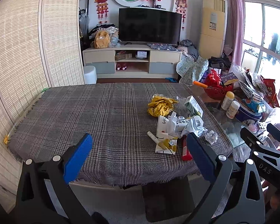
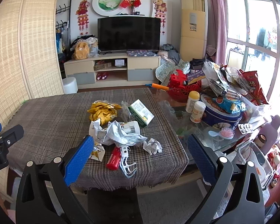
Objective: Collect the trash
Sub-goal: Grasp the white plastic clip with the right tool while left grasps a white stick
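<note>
On the plaid tabletop (image 1: 65,115), trash (image 2: 119,128) is heaped for collection; both the left gripper (image 1: 138,156) and right gripper (image 2: 140,156) are held above it, fingers spread wide and empty.

The red tube (image 1: 186,150) sits partly behind the left gripper's blue pad (image 1: 199,155). Print on the green box (image 2: 141,114) is too small to read. The purple bottle (image 2: 273,132) blurs into window glare.

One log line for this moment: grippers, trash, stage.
left gripper: open, empty | right gripper: open, empty | trash pile: untouched on plaid cloth | stage: approach, nothing picked
</note>
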Motion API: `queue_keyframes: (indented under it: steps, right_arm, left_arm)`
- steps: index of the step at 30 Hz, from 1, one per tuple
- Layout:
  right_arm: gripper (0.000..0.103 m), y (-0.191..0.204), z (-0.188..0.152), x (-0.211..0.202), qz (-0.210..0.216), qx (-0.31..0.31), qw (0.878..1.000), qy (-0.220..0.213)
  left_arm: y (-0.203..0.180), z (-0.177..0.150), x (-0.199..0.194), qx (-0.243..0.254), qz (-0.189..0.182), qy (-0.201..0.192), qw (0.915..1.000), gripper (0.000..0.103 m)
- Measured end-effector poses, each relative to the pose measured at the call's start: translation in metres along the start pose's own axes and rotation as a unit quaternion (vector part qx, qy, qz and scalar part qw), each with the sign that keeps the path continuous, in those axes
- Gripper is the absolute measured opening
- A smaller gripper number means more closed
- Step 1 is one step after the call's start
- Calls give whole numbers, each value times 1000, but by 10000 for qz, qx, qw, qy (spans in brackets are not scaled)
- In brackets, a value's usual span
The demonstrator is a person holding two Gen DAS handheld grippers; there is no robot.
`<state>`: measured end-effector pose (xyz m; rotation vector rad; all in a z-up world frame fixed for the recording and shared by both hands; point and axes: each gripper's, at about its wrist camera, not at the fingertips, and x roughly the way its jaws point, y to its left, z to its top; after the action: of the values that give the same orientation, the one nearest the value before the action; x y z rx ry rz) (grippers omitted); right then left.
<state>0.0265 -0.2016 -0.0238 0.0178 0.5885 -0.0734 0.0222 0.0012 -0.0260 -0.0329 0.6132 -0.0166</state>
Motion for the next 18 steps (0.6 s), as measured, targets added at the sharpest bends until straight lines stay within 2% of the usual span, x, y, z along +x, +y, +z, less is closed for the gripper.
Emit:
queue_keyframes:
  steps: [3,7,11,15,18]
  right_arm:
    - [100,1,-7,14,-45,-174,9998,100]
    - [100,-4,-15,31,116,-191,9992,342]
    - [100,-13,-23,49,486,35,9970,609]
    - [100,-16,-30,63,275,-76,9980,571]
    - [100,-19,-36,78,515,-53,9961,714]
  left_arm:
    - [-2,-5,13,-16,-55,84,9999,95]
    - [-3,-9,29,-75,-39,205,9998,95]
    - [0,-11,43,-113,92,305,9994,95]
    - [7,-9,60,-234,167,550,9981,95]
    - [9,-6,75,-154,334,718,9967,95]
